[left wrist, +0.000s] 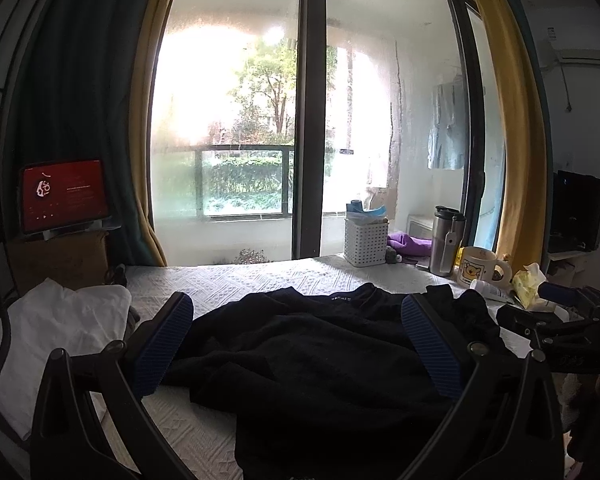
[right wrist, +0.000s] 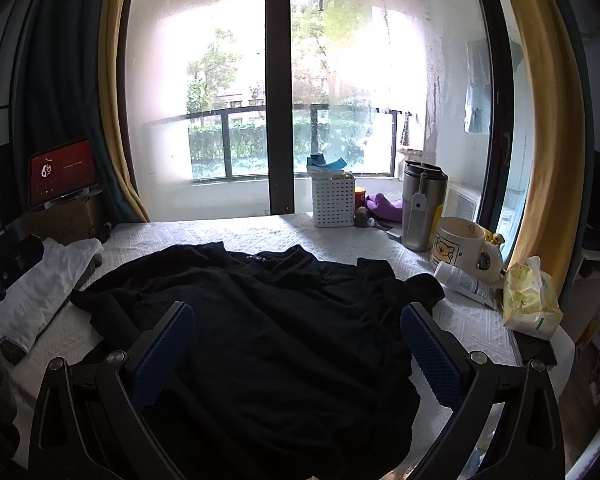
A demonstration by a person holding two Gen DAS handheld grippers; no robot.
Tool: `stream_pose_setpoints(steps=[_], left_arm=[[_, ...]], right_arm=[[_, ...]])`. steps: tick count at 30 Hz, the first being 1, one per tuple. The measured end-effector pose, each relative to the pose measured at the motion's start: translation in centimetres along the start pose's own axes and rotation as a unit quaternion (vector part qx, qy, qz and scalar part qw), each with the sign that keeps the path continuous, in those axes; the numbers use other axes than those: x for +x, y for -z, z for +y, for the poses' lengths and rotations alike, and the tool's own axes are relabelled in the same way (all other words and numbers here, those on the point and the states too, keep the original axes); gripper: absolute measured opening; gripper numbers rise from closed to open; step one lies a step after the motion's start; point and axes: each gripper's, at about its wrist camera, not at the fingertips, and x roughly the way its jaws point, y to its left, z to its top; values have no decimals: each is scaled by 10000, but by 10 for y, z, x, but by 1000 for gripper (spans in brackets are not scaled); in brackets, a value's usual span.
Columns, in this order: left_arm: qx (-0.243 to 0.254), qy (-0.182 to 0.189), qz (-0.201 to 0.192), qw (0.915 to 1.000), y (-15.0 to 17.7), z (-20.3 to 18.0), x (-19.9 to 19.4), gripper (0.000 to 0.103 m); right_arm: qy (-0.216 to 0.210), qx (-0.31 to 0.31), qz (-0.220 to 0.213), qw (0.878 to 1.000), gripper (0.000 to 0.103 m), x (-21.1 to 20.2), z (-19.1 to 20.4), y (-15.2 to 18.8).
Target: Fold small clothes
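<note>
One black garment [right wrist: 268,332] lies rumpled and spread across the middle of the counter [right wrist: 228,236], its neckline toward the window. One folded white garment [right wrist: 40,288] rests at the counter's left edge, apart from the black one. Two claws are in play: the left claw [left wrist: 298,344] hangs wide open over the black garment's near-left part, gripping nothing, and the right claw [right wrist: 298,354] is likewise spread wide above the garment's near edge, empty.

Along the far right of the counter stand one white perforated basket [right wrist: 333,204], one steel tumbler [right wrist: 422,204], one cream mug with a bear print [right wrist: 460,246], one white tube [right wrist: 466,282] lying on its side and one yellow-green tissue pack [right wrist: 530,300]. A purple cloth [right wrist: 384,204] lies behind the basket.

The counter is covered with a white textured cloth. Beyond it, a large sliding glass door [right wrist: 278,88] opens onto a railed balcony with greenery, framed by yellow and dark curtains. One tablet [right wrist: 62,172] with a red screen stands at the left.
</note>
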Motion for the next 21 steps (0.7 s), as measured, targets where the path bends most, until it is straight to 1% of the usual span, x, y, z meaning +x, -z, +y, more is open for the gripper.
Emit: stream_pose_setpoints(steps=[21], left_arm=[[-98, -226, 168, 9996, 1, 2, 3, 103]], right_arm=[[-87, -31, 12, 10000, 103, 2, 3, -4]])
